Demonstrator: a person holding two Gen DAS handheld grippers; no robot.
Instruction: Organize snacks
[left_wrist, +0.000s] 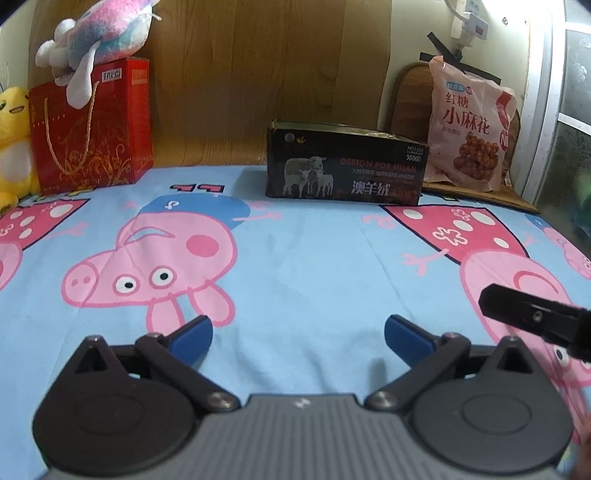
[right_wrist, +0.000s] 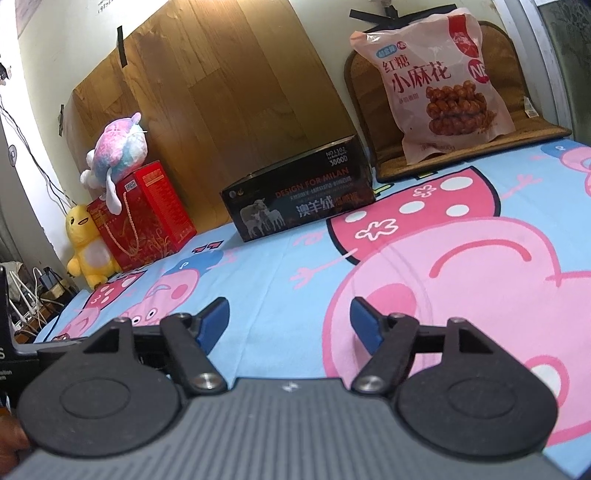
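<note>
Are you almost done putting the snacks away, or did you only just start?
Nothing looks put away yet. The pink snack bag leans upright on a brown mat at the back, beside the black box, whose inside is hidden. Nothing is in hand: the left claw and right claw are both open and empty over the cartoon sheet. Picking up and placing the bag is probably all still to do.

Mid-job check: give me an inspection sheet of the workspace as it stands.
Surface: cartoon-pig bedsheet, bare in front of both grippers.
Job's things: pink snack bag leaning upright on a woven mat; black open-top box left of it.
Clutter: red gift box, pastel plush on top, yellow plush beside.
Grippers: left gripper open, empty; right gripper open, empty.
Cables: tangle off the bed's left edge.
Surroundings: wood-grain board against the wall.
</note>
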